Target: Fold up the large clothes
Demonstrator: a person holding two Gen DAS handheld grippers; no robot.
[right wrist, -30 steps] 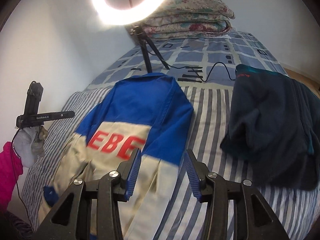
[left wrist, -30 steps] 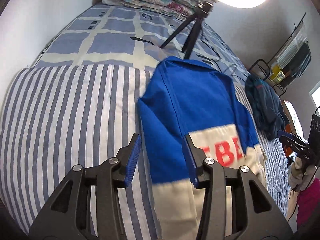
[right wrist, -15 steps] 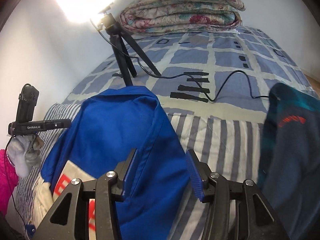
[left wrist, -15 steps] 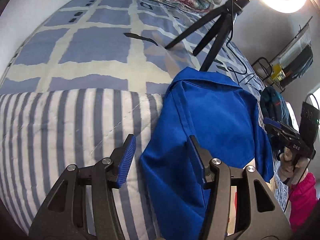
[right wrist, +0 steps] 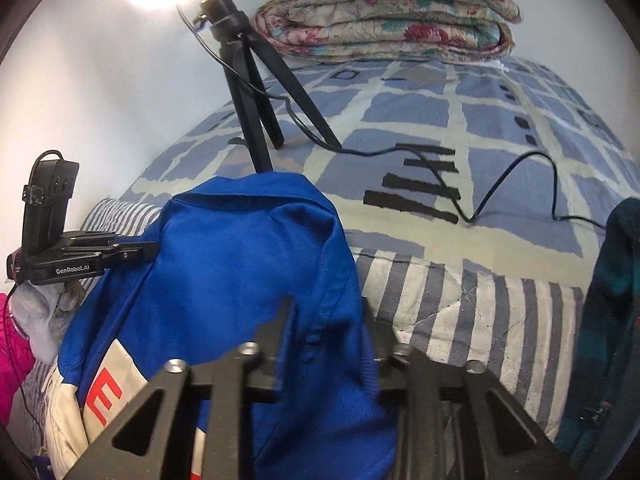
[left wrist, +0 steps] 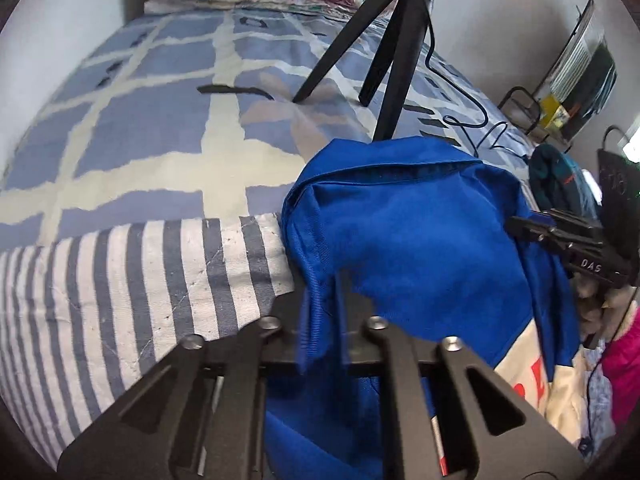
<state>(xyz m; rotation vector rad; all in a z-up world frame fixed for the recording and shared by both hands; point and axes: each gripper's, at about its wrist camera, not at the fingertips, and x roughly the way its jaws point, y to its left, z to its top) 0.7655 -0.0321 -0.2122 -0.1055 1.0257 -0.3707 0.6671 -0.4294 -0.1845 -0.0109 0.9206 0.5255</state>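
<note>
Fingers (left wrist: 342,296) of both grippers pinching blue jacket (left wrist: 408,240) shoulders.

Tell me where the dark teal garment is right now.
In the right wrist view the dark teal garment lies at the far right on the striped cover, apart from the blue jacket.

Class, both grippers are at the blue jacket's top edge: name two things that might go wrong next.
1. The tripod and its cable sit just behind the blue jacket; lifting fabric may snag them.
2. The left gripper pinches only an edge fold, which might slip; the right gripper straddles bunched cloth, risking an uneven fold.
</note>
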